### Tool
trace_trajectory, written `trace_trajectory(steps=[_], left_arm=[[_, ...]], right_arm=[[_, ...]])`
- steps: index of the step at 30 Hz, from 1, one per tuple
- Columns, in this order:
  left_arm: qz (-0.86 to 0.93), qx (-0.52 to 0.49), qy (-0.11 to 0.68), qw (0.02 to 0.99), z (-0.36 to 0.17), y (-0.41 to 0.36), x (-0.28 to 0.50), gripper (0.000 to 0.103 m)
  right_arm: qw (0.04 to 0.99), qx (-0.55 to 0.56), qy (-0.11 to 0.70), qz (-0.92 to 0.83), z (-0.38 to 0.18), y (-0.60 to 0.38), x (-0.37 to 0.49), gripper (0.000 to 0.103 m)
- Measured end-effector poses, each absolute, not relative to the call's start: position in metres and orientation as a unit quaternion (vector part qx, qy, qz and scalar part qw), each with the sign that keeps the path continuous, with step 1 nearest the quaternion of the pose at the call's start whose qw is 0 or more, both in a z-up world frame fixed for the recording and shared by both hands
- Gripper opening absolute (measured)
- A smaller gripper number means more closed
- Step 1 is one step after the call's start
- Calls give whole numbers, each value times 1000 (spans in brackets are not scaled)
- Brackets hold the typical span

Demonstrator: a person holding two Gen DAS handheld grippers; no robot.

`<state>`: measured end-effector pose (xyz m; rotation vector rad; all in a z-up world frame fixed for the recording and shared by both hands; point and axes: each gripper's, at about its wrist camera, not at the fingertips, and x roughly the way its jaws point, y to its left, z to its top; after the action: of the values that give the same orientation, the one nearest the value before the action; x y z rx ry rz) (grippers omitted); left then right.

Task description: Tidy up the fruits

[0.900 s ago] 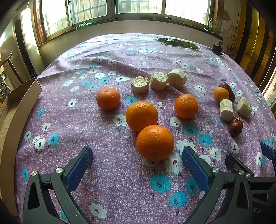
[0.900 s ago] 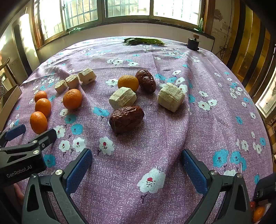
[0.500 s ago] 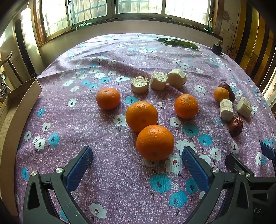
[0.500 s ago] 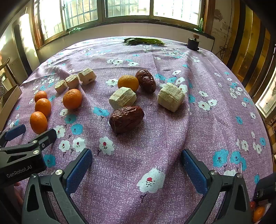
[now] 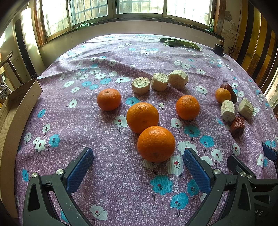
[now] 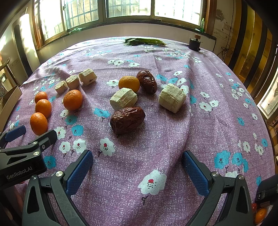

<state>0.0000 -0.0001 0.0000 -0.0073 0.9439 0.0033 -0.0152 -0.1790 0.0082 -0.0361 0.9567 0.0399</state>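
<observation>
Nothing has moved since a second ago: both grippers stay low over the cloth [image 5: 73,121], so sorting is not yet begun. From the left, a box [image 5: 19,104] stands at the table edge. The left gripper [image 5: 138,166] has its fingers spread and empty, the nearest orange [image 5: 156,143] just ahead of them. The right gripper [image 6: 137,165] is also spread and empty, with a date [image 6: 127,120] ahead, apart from it. My judgement: a first pick comes next.

We're in a lived-in home: a purple floral tablecloth [image 6: 156,156] covers the counter, wood-framed windows [image 6: 128,8] run behind its far edge, a wooden chair [image 5: 8,60] stands left.
</observation>
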Motion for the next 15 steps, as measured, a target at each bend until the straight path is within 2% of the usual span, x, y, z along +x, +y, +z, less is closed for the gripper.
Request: trace_trajectory(steps=[15], left_arm=[[0,2,466,885,1,2,2,103]], right_arm=[[888,-16,459,24,8,-178,-19,103]])
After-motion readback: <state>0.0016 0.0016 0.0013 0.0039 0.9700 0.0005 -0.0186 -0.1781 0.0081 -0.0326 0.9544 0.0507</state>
